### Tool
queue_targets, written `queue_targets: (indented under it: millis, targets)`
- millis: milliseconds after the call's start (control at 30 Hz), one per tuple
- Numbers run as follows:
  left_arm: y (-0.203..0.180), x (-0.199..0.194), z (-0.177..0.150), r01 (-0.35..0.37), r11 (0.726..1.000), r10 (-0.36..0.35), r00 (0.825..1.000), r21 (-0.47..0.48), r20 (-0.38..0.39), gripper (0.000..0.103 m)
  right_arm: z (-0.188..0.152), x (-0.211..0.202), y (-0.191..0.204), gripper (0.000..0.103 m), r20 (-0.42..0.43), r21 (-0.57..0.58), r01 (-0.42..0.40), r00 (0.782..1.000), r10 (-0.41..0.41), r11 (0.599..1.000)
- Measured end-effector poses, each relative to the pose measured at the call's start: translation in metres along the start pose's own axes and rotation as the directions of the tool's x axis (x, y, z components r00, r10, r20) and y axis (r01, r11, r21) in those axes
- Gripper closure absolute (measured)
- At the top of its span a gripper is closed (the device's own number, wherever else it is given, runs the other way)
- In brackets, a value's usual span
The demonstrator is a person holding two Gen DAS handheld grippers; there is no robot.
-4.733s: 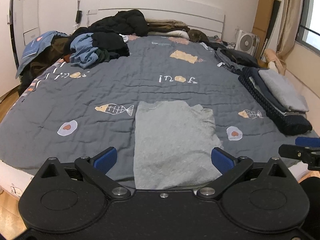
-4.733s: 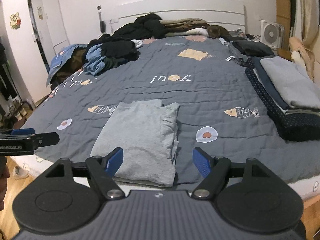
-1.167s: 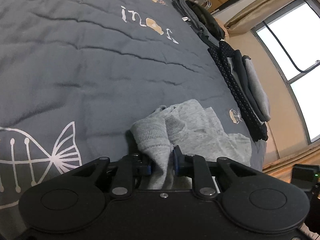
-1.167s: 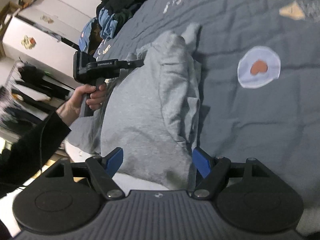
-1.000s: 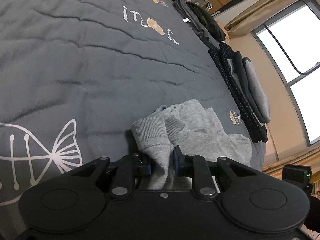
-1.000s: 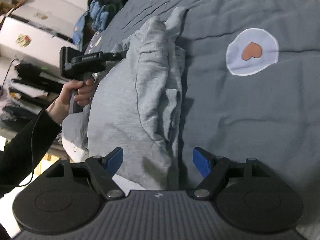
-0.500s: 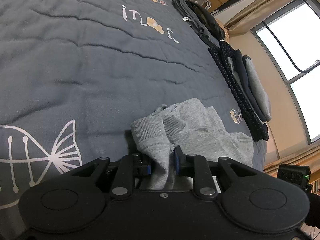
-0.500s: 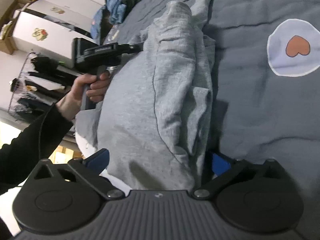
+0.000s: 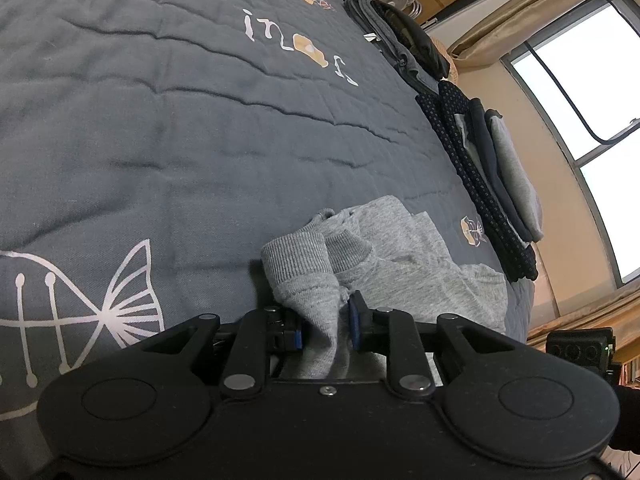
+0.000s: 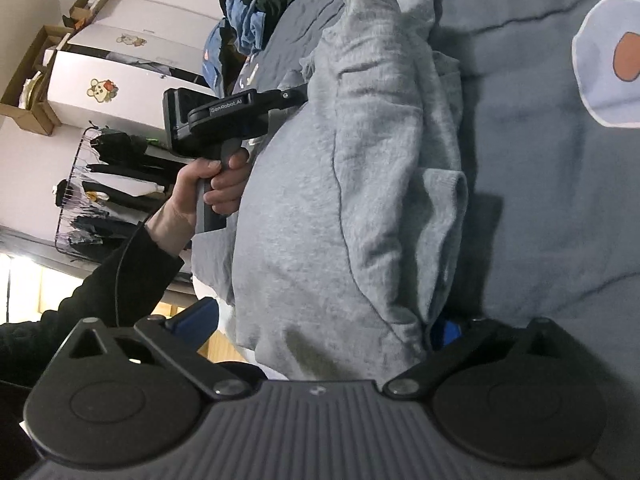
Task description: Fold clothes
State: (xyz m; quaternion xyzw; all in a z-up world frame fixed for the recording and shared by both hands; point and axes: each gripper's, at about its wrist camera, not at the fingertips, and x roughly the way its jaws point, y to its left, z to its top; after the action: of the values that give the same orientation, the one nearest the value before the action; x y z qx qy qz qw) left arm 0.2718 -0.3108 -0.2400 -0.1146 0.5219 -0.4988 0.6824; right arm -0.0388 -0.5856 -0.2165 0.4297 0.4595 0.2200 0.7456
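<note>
Grey knit sweatshirt [image 10: 360, 184], partly folded, lies at the near edge of a bed w/ a dark grey quilted cover [image 9: 160, 120] printed w/ fish and fried-egg motifs.

Left gripper [image 9: 325, 322]: blue pads nearly together, clamped on a bunched ribbed cuff/edge of the sweatshirt, fabric pinched between the two pads. In the right wrist view the same gripper [image 10: 298, 98] shows from the side, held by a hand [image 10: 208, 184] in a black sleeve, tips at the sweatshirt's far-left edge.

Right gripper [image 10: 324, 326]: jaws have just been opening, now spread wide; the sweatshirt's near end sits between the blue pads, right pad half tucked under the folded edge, left pad clear off the bed side. Not gripping.

Stack of folded dark and grey clothes [image 9: 492, 168] lies along the bed's right edge, well apart from the sweatshirt.
</note>
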Motion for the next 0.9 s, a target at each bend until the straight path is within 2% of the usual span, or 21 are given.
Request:
queue_targets:
  millis: [167,300,400,767,833,867,900]
  targets:
    - [0.000,0.000,0.000,0.001,1.000,-0.001,1.000,0.001,0.000,0.081,0.001,0.004,0.014,0.000,-0.023,-0.036,-0.057,0.998,0.057,0.998]
    - [0.000,0.000,0.000,0.000,1.000,0.000,1.000,0.004,-0.003,0.081,-0.001,0.010,0.004,0.000,-0.026,-0.046,-0.067,0.997,0.066,0.997]
    - [0.000,0.000,0.000,0.003,1.000,-0.003,1.000,0.001,-0.004,0.080,-0.003,0.008,0.001,0.000,0.015,-0.021,-0.074,0.997,0.074,0.997]
    - [0.003,0.000,0.000,0.008,1.000,-0.008,1.000,-0.007,-0.002,0.080,0.001,0.009,0.002,0.001,0.006,0.017,0.012,1.000,-0.012,1.000]
    - [0.003,0.000,0.000,0.008,1.000,-0.008,1.000,-0.008,-0.002,0.080,0.002,0.009,0.002,0.009,0.004,0.024,0.028,1.000,-0.028,0.999]
    - [0.003,0.000,0.000,0.008,1.000,-0.008,1.000,-0.008,-0.001,0.080,0.002,0.009,0.002,0.023,0.003,0.028,0.036,0.999,-0.036,0.999]
    - [0.003,0.000,0.000,0.008,1.000,-0.008,1.000,-0.008,-0.001,0.080,0.003,0.010,0.002,0.055,0.002,0.031,0.043,0.999,-0.044,0.999]
